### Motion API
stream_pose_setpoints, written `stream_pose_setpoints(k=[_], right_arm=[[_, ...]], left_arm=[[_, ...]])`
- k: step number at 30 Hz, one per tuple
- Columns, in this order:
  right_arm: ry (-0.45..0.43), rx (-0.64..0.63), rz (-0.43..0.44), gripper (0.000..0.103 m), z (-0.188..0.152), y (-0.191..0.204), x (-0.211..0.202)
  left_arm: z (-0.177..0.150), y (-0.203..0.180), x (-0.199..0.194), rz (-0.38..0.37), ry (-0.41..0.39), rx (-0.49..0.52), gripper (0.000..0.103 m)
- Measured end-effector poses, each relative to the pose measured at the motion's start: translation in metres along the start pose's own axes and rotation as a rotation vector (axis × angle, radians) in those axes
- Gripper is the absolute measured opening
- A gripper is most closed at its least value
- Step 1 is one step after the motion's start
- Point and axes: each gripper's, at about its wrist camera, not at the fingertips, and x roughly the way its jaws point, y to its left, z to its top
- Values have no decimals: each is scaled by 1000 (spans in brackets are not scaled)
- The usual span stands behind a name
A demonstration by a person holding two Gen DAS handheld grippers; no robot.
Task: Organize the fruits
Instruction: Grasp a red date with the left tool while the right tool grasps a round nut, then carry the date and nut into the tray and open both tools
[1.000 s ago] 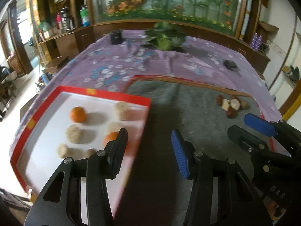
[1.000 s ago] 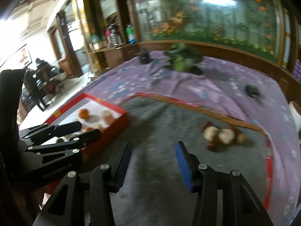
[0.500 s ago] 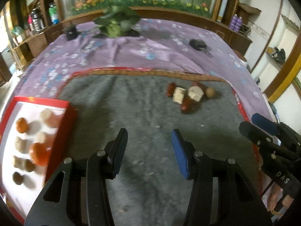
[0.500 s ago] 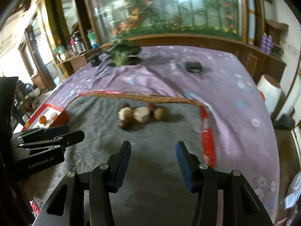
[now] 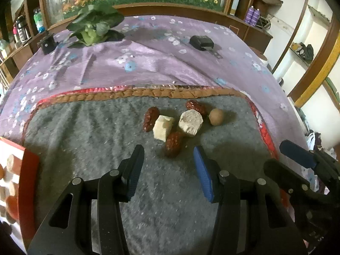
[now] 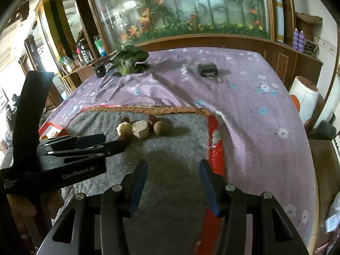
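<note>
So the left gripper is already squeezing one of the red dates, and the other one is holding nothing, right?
Not quite. In the left wrist view the left gripper is open and holds nothing; the nearest red date lies on the grey mat just beyond its fingertips. The right gripper is empty too.

The left gripper (image 5: 167, 165) fills the lower middle of its own view, angled steeply downward, jaws parted with nothing between them. The right gripper (image 6: 173, 180) sits likewise low in its own frame — jaws apart, empty. Each shows in the other's view: right gripper at the right edge, left gripper at the left edge.
</note>
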Motion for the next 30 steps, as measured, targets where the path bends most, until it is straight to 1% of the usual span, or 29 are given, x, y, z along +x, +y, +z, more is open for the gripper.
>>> stream_pose_setpoints(k=[4,5,6,7,10,13,15,19,20,21,22,24,26,27,30], right_arm=[[3,8,2,49,3,-4,5],[5,9,4,49,4,-5,6],[8,9,7,49,4,-4,7],[9,8,11,49,5,-5,8],[13,-12,22,49,8,-1,11],[15,-55,31,49,15,6,18],[25,-108,48,49,21,11,29],[53,-160,48,49,32,12,56],[56,-173,41,47,34,12,61],[62,-193,36,40,37,13,67],[73,-203,37,35,40,13,72],[94,-212,49,33,44,12,82],[98,-221,50,29,47,14,89],[96,-232,45,21,48,15,90],[104,-222,34,21,46,17,87]], left_arm=[[4,1,9,-9,-2,-11,46],[4,3,10,-18,-3,-13,41],[4,5,13,-27,4,-17,20],[5,5,14,-25,7,-14,19],[1,3,11,-25,-1,17,17],[-4,5,3,-22,-4,17,17],[-9,7,-5,-19,-6,18,17],[-15,12,-18,-8,-17,24,17],[-16,14,-20,-7,-18,21,17],[-17,17,-22,-11,-17,14,17],[-17,19,-24,-13,-14,9,17],[-19,21,-26,-13,-12,10,17],[-21,22,-27,-9,-11,8,17],[-22,23,-28,-9,-9,6,17],[-24,24,-32,-9,-10,0,17]])
